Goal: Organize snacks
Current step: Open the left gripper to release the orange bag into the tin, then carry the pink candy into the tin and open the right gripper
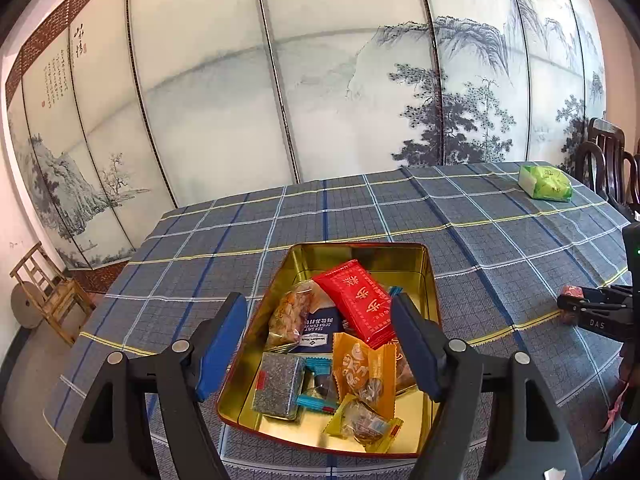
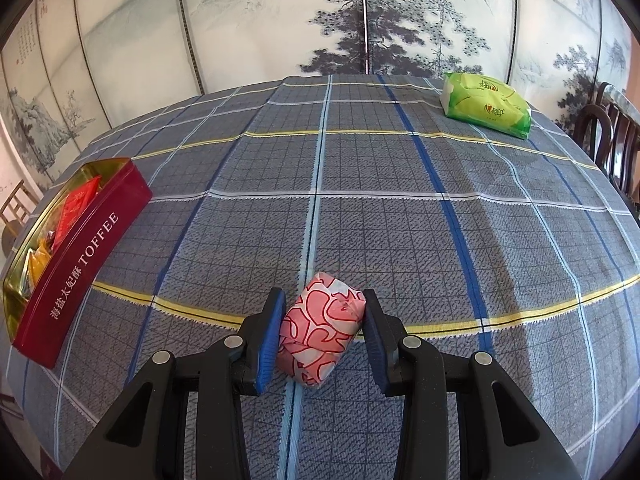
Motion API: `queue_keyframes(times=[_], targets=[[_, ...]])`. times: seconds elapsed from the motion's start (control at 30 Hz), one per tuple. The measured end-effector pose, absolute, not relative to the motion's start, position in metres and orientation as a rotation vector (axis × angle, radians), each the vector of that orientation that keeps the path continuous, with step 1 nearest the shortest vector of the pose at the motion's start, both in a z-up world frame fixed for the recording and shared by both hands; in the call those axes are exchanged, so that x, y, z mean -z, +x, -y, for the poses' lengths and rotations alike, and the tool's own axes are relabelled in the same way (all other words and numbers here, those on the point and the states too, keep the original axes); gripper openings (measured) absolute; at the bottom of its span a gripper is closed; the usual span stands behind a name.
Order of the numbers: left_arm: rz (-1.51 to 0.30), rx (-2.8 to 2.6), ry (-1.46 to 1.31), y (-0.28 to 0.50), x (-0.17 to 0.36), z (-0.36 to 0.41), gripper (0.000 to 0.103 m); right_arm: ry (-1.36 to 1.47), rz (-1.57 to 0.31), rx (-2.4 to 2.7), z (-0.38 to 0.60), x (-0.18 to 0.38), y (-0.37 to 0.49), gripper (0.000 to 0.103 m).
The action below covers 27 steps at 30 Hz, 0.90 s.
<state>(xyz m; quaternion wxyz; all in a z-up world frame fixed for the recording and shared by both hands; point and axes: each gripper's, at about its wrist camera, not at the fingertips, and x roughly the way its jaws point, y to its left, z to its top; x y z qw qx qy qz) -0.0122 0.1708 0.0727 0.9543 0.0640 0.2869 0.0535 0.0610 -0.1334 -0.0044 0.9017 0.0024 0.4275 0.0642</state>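
Note:
A gold-lined red toffee tin holds several wrapped snacks, among them a red packet and orange packets. My left gripper is open and empty, hovering over the tin. The tin also shows at the left of the right wrist view. My right gripper has its jaws on both sides of a pink heart-patterned wrapped snack on the tablecloth, closed against it. The right gripper with the pink snack also appears at the right edge of the left wrist view.
A green tissue pack lies at the far right of the table, also seen in the left wrist view. Dark wooden chairs stand at the right edge. A painted folding screen stands behind the table.

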Motion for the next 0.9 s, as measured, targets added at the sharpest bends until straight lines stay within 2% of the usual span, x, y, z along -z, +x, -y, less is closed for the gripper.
queue_keyframes(times=[0.47, 0.9], targets=[[-0.578, -0.144, 0.097, -0.030, -0.070, -0.192, 0.071, 0.041, -0.855, -0.247, 0.104, -0.028, 0.012, 0.039], [-0.587, -0.177, 0.045, -0.036, -0.063, -0.225, 0.074, -0.022, -0.812, -0.448, -0.005, -0.072, 0.007, 0.039]])
